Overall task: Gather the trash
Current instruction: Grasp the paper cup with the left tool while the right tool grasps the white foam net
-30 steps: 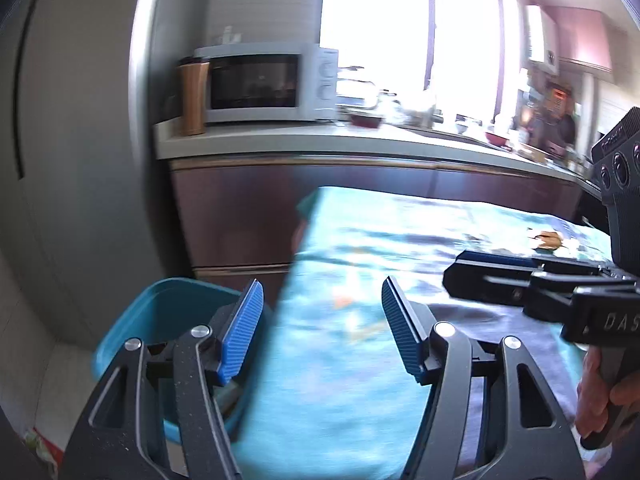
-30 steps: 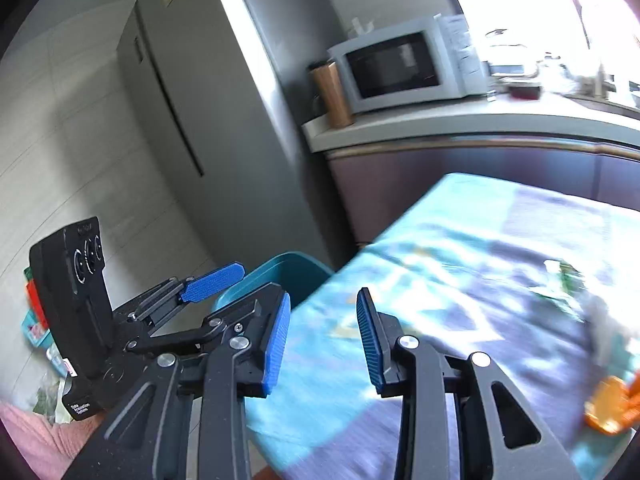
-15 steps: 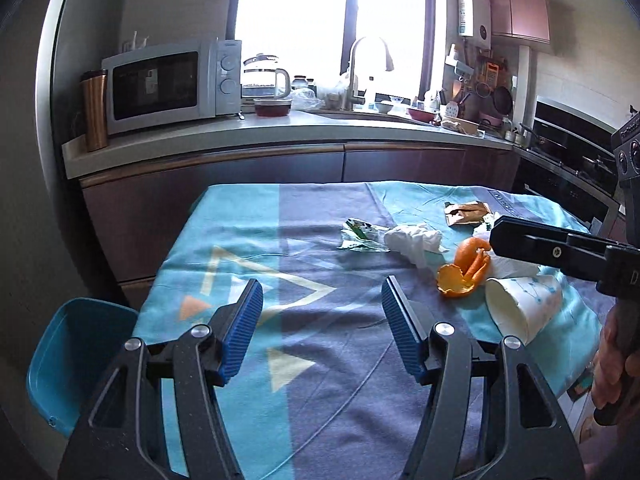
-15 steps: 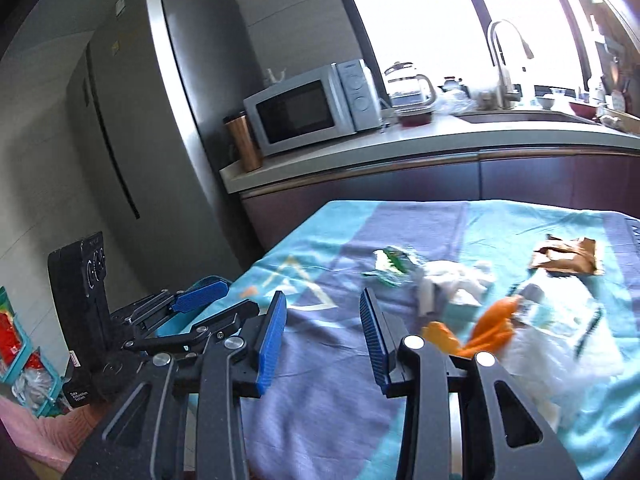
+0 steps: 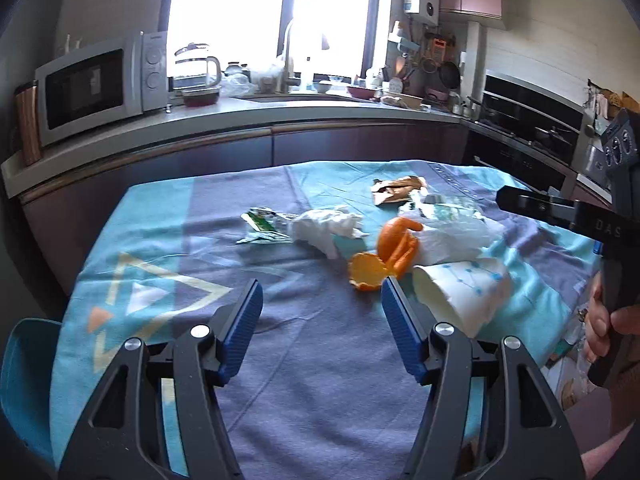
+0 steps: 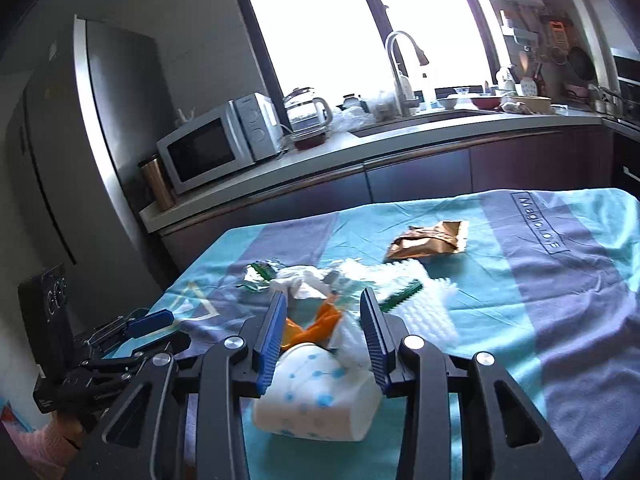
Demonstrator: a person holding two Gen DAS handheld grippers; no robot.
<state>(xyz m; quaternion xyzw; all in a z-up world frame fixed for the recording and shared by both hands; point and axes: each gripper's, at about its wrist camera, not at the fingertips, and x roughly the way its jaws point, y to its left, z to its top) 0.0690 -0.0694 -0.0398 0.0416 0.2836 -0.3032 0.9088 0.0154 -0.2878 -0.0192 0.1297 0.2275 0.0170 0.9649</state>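
Trash lies on a table with a teal and purple cloth (image 5: 304, 344): a tipped white paper cup with blue dots (image 5: 460, 294) (image 6: 320, 396), orange peel (image 5: 384, 252) (image 6: 316, 326), a crumpled white tissue (image 5: 324, 226) (image 6: 300, 280), a green wrapper (image 5: 262, 222) (image 6: 258, 274), clear plastic (image 5: 452, 232) and a brown wrapper (image 5: 396, 192) (image 6: 428, 240). My left gripper (image 5: 322, 320) is open and empty above the cloth, left of the cup. My right gripper (image 6: 322, 336) is open, its jaws on either side of the cup, not touching it.
A blue bin (image 5: 24, 372) stands by the table's left near corner. Behind the table runs a counter (image 5: 240, 114) with a microwave (image 5: 96, 84), kettle and sink. A fridge (image 6: 80, 160) stands at the left. An oven (image 5: 532, 120) is at the right.
Both grippers have swung right from the bin and the table's left edge to face the trash. The right gripper has come down close over the paper cup.
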